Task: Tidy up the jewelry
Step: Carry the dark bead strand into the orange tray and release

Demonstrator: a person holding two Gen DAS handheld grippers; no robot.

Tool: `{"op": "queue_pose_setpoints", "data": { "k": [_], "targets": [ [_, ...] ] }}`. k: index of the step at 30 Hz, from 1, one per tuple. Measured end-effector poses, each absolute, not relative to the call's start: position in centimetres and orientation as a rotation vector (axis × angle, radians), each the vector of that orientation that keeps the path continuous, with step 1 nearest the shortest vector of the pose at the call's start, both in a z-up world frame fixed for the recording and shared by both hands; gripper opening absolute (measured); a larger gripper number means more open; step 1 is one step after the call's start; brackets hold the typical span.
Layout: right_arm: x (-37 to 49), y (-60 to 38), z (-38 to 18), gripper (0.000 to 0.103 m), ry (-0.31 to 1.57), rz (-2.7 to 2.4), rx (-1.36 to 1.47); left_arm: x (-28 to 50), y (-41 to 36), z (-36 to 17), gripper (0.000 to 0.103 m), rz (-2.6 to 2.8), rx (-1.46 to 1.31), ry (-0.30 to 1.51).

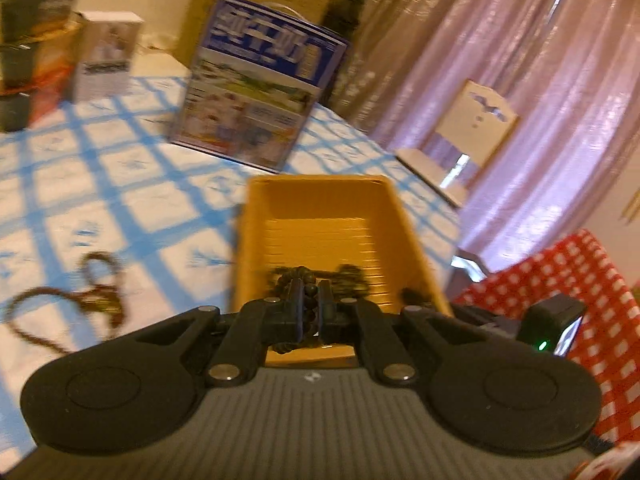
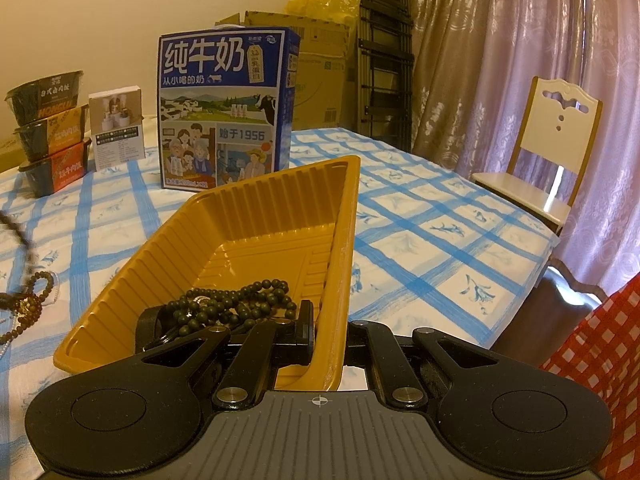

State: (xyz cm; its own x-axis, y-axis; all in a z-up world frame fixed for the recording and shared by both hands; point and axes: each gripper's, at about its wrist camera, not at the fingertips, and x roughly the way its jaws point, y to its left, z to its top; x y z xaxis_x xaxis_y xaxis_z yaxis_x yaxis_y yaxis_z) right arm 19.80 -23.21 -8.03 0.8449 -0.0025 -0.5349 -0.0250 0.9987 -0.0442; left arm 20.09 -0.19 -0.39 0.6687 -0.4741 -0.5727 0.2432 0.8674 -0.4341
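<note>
A yellow plastic tray (image 2: 256, 216) stands on the blue-checked tablecloth. My right gripper (image 2: 326, 332) is shut on the tray's near right wall and holds it. A dark bead necklace (image 2: 236, 300) lies in the tray's near end. In the left wrist view my left gripper (image 1: 310, 296) is shut on a strand of the dark bead necklace (image 1: 348, 276) over the near end of the tray (image 1: 320, 208). A brown bead necklace (image 1: 96, 300) lies on the cloth left of the tray; it also shows in the right wrist view (image 2: 28, 304).
A blue milk carton box (image 2: 226, 108) stands behind the tray. Stacked food bowls (image 2: 50, 128) and a small white box (image 2: 118, 128) stand at the back left. A wooden chair (image 2: 548, 152) is past the table's right edge. Red-checked cloth (image 2: 600, 360) is at the right.
</note>
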Motion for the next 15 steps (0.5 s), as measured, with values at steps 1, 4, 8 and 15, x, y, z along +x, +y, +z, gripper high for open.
{"op": "queue_pose_setpoints", "data": {
  "k": [1,4,8,15],
  "targets": [
    [19.8,-23.2,-8.0,0.007,0.564,0.013,-0.053,20.5,-0.9,-0.6,0.005,-0.434,-0.346,0.744],
    [19.9,-23.3,-8.0,0.007,0.564,0.016,-0.055,22.0,-3.2,-1.4,0.005,-0.49,-0.376,0.769],
    [19.9,-23.3,-8.0,0.007,0.564,0.016,-0.055,23.8,-5.8,-2.3,0.005,-0.539,-0.385,0.797],
    [20.0,-23.3,-8.1,0.007,0.566,0.016,-0.046,25.6,-7.9,-3.3,0.005,-0.582,-0.434,0.841]
  ]
}}
